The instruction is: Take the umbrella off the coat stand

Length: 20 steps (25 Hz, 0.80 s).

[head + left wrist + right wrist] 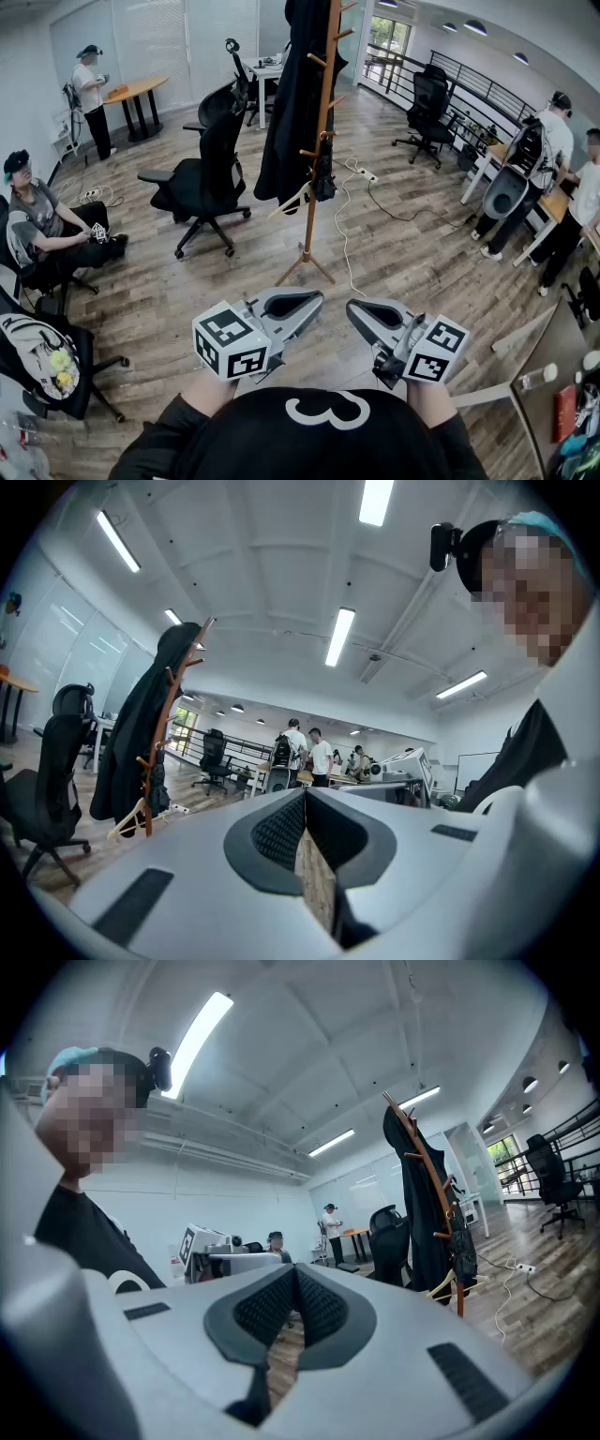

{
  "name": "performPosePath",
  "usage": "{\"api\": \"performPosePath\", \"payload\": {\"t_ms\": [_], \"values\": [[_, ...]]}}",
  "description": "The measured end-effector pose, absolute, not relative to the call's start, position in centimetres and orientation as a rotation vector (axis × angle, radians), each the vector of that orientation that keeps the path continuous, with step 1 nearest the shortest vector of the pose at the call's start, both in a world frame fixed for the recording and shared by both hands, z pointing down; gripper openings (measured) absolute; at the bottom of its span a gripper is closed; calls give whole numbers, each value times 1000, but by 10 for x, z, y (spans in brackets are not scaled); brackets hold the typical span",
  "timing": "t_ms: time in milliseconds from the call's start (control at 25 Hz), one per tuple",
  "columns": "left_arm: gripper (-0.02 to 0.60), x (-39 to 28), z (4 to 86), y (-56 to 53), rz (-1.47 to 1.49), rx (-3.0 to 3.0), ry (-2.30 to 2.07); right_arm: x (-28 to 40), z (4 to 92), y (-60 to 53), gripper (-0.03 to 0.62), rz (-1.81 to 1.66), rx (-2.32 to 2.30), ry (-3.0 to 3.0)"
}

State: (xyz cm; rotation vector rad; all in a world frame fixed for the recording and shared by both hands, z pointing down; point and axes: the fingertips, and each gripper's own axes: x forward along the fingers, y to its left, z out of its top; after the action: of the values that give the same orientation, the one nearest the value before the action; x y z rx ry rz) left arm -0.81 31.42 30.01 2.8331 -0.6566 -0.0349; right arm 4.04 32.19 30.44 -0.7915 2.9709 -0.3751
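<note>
Left gripper [317,296] and right gripper [354,309] were held level, each with its jaws pressed together on nothing, well apart from the wooden coat stand [317,141] across the plank floor [412,262]. The folded dark umbrella [324,180] hung from a lower peg, beside a long black coat [291,103] and a pale hanger [292,201]. By appearances the task was untouched, with approach, grip and lift all left to do.

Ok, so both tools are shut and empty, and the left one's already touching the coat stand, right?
Not quite: the left tool is well short of the coat stand. The head view shows it held close to the person's body, with wooden floor between it and the stand. It and the right tool are both shut and empty.
</note>
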Motion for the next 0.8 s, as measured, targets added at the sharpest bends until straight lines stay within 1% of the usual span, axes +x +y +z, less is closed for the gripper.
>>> {"api": "performPosePath", "payload": {"t_ms": [440, 800], "values": [[17, -16, 308, 322, -44, 2824, -655, 33, 314, 332, 26, -392, -807, 2967], [17, -14, 315, 305, -31, 2792, -697, 40, 330, 311, 26, -456, -816, 2966]]}}
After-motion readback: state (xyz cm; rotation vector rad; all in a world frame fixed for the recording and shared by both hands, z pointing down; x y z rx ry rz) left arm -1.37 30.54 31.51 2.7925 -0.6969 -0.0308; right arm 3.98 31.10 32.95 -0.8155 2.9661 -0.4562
